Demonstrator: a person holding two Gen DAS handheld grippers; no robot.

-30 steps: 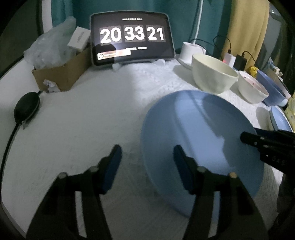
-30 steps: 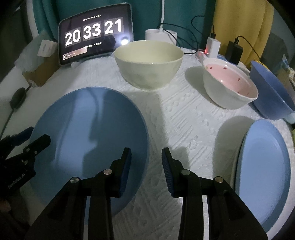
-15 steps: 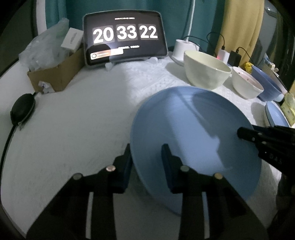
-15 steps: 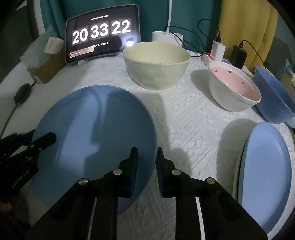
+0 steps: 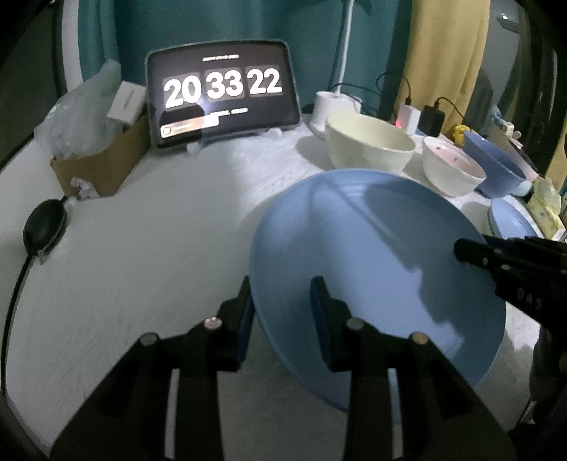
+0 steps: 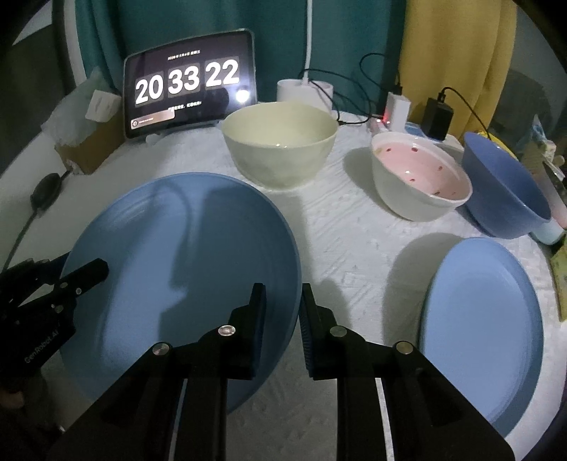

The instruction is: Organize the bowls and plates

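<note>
Both grippers, left gripper (image 5: 281, 312) and right gripper (image 6: 281, 321), have closed, now pinching opposite rims of the large round blue plate (image 6: 184, 269).

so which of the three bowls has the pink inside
The middle white bowl, pink inside with dark red specks; the cream bowl and blue bowl are plain.

We see a dim room where a teal curtain (image 6: 170, 32) and a yellow curtain (image 6: 460, 53) hang behind the white-clothed worktop (image 6: 354, 248), lit mainly by a glowing tablet clock (image 6: 187, 92).
</note>
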